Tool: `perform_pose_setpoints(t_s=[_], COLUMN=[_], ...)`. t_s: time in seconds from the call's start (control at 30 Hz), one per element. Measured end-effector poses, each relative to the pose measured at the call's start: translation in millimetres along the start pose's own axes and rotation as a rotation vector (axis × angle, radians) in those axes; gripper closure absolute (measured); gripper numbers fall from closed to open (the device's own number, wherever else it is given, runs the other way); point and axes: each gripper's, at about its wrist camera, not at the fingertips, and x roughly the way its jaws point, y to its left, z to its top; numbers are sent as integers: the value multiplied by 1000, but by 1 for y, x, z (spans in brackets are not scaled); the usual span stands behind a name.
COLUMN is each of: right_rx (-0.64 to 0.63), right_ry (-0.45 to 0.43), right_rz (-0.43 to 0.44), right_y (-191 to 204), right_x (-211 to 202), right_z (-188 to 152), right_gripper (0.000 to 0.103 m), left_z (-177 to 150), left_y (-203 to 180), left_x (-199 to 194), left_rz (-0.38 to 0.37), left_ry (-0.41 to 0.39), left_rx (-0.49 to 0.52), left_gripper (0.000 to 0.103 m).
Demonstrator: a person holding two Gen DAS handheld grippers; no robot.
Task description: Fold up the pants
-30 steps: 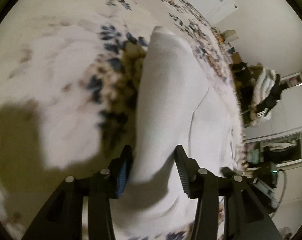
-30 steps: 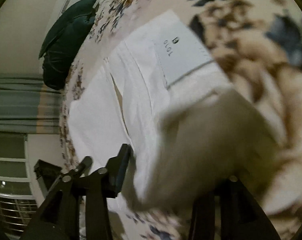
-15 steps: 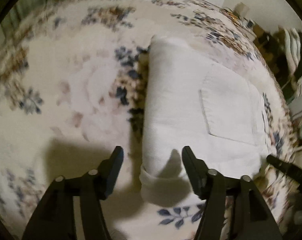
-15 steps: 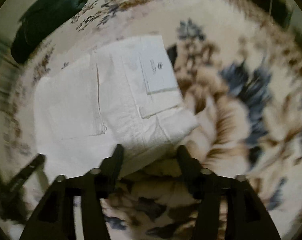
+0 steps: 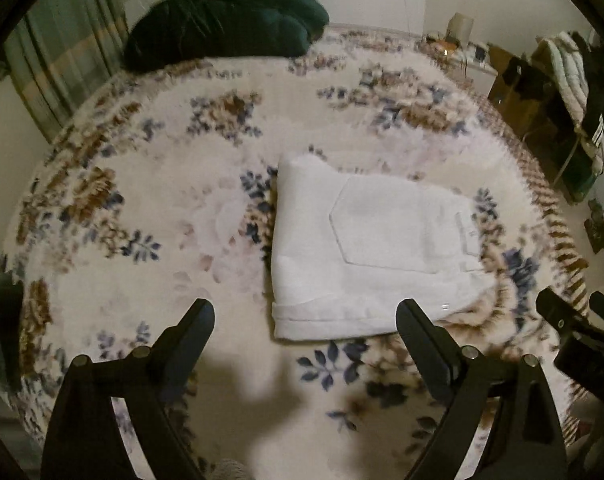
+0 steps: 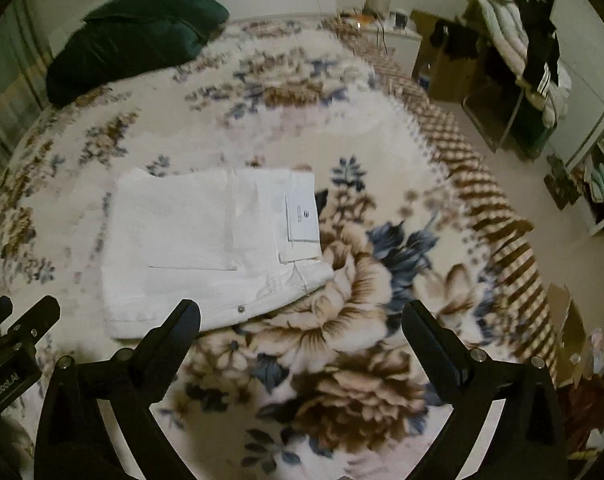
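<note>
The white pants (image 5: 365, 248) lie folded into a compact rectangle on the floral blanket (image 5: 142, 200), back pocket and waist label facing up. They also show in the right wrist view (image 6: 206, 248). My left gripper (image 5: 305, 320) is open and empty, held above the blanket just in front of the fold's near edge. My right gripper (image 6: 302, 320) is open and empty, to the right of the fold's near corner. The right gripper's body shows at the right edge of the left wrist view (image 5: 581, 336).
A dark green pillow (image 5: 222, 20) lies at the far end of the bed. A chair piled with clothes (image 6: 517, 48) and a cardboard box (image 6: 441, 60) stand beyond the bed's right edge (image 6: 481, 184). Curtains (image 5: 62, 64) hang at the far left.
Both grippers let go of the pants, opened wide and pulled back and up from them. The pants now lie folded flat on the blanket.
</note>
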Motion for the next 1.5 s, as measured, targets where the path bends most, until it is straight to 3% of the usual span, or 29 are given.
perform_pose_setpoints(t_s=[0.3, 0.6, 0.97, 1.1, 1.23, 1.5], right_rx=[-35, -51, -87, -92, -84, -87], right_ry=[-139, -255, -381, -399, -400, -405], right_rz=[21, 60, 76, 71, 84, 77], right_y=[-25, -64, -90, -88, -87, -83], right_x=[-167, -337, -510, -550, -573, -580], right_z=[-15, -55, -110, -127, -136, -137], right_gripper=[1, 1, 1, 0, 0, 0], left_z=[-17, -54, -90, -100, -104, -112], left_y=[-18, -33, -32, -29, -22, -18], left_x=[-149, -290, -405, -422, -432, -439], left_rz=[8, -1, -21, -26, -13, -1], left_ry=[-114, -199, -280, -287, -305, -310], left_rx=[-17, -34, -66, -54, -60, -47], left_gripper=[10, 10, 10, 10, 0, 0])
